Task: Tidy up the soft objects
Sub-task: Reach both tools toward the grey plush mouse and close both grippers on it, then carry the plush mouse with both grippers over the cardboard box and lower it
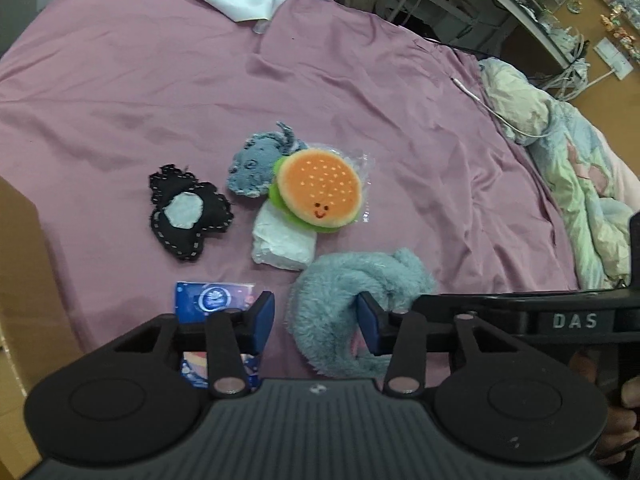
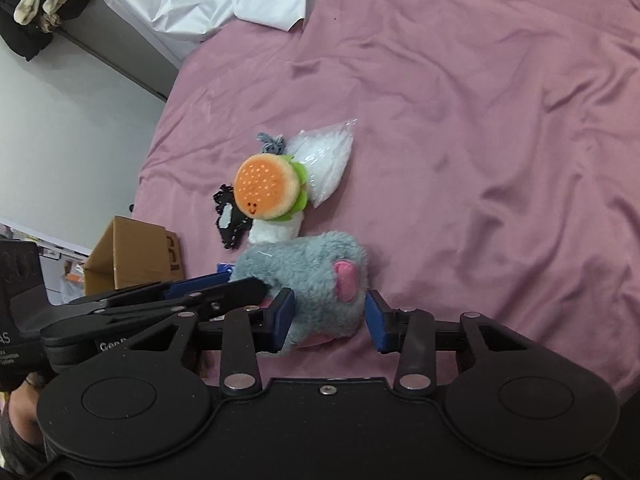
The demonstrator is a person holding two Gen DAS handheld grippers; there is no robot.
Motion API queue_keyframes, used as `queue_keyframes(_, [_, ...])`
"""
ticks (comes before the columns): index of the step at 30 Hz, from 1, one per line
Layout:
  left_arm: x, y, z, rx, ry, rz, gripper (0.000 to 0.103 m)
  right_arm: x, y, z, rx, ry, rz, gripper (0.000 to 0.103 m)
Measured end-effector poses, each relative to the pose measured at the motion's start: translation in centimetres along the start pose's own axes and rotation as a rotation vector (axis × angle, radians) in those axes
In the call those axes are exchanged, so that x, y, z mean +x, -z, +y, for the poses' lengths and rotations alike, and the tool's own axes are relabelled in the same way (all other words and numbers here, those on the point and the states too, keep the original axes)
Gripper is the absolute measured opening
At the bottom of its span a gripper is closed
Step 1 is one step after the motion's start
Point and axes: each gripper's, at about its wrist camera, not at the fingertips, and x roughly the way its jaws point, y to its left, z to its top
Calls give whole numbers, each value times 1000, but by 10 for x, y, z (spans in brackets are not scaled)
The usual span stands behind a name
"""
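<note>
Down on the pink bed sheet point(image 1: 360, 92) the soft things lay bunched together, and the two cameras split the story. The left wrist view showed the left hand-held gripper point(image 1: 316, 320) with its blue pads apart: the right pad pressed into the curl of the fluffy grey-blue plush point(image 1: 340, 292), while the left pad sat clear of it over a blue printed packet point(image 1: 212, 300), which the other view showed only as a sliver of blue. So that gripper's jaws were apart, nothing clamped. This view also laid out the black stitched felt piece point(image 1: 188, 212) in full, the grey knitted toy point(image 1: 256, 164), the burger plush point(image 1: 320, 188) lying on a white wrapped pack point(image 1: 284, 244), and a crumpled quilt point(image 1: 568, 160) at the bed's edge. The right wrist view gave what the left hid: the plush's pink ear point(image 2: 346, 276), and the right hand-held gripper point(image 2: 330, 316) straddling the plush, left pad against the fur, right pad just beside it; whether it truly squeezed I could not tell. It also caught a cardboard box point(image 2: 132, 256) beside the bed, and the left gripper reaching in from the side.
</note>
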Motion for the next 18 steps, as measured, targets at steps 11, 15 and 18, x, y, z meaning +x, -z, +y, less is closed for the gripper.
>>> queue_keyframes(11, [13,5,5,-42,45,7,29,23,0,-9,116,-24,-10,36])
queue_keyframes(15, [4,3,2,-43,49,-17,28,16,0,-2,80,-15,-24,31])
queue_keyframes(18, [-9,2,-3,-23,48,-48,28,5,-1,2,66,-27,-45,31])
